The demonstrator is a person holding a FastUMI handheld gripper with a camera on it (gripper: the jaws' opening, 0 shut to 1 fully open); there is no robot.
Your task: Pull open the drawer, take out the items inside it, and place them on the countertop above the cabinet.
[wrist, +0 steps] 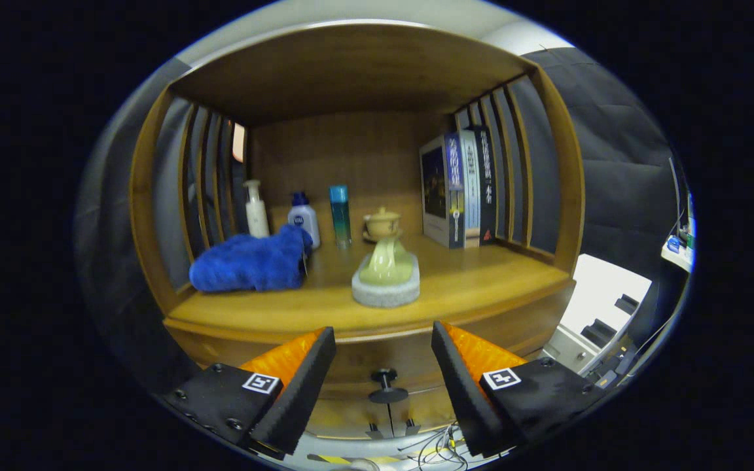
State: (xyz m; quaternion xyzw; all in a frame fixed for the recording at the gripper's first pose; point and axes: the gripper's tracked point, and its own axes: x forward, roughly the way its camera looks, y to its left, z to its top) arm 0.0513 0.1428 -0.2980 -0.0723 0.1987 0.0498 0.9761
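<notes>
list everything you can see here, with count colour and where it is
cabinet: 1, brown wood, slatted sides, facing the gripper
countertop: 1, brown wood, above the drawer
drawer: 1, brown wood, closed, below the countertop
knob: 1, dark, on the drawer front, between the fingers
towel: 1, blue, countertop, left part
bottles: 3, white pump, white with blue cap, teal; behind the towel
pitcher: 1, pale green, on a grey round coaster, front middle
lidded cup: 1, tan, behind the pitcher
books: about 3, upright, right side of the countertop
gripper: 1, fingers open, either side of the knob, not touching it
</notes>
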